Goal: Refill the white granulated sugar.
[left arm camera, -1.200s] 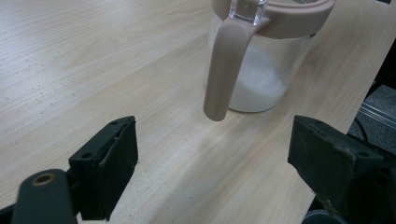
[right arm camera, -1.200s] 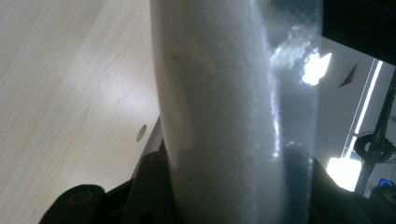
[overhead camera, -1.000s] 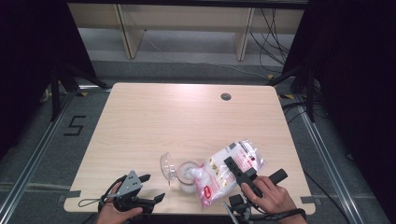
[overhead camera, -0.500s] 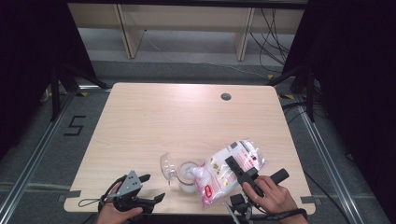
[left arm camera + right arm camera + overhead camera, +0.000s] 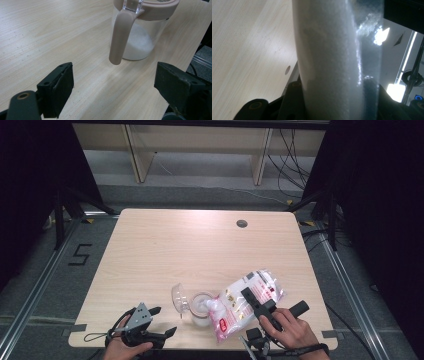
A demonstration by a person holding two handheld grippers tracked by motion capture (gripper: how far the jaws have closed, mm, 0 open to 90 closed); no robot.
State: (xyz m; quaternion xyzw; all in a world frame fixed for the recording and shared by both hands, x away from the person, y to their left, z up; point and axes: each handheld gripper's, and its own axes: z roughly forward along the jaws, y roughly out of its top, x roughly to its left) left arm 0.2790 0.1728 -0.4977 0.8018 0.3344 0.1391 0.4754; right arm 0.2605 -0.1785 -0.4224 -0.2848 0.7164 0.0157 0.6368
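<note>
The clear bag (image 5: pixel 245 302) of white grains with red print sat clamped between the right hand-held gripper (image 5: pixel 255 302) jaws, its mouth tipped over the jar (image 5: pixel 200 309). The jar, partly filled, stood on the desk (image 5: pixel 200 245) just ahead of the open, empty left hand-held gripper (image 5: pixel 162 322), its flip lid (image 5: pixel 178 296) raised.

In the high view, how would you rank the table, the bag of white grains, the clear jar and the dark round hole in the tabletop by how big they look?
Largest to smallest:
1. table
2. bag of white grains
3. clear jar, with its lid swung open
4. dark round hole; it lies farther from the camera, yet is plainly smallest.
</note>
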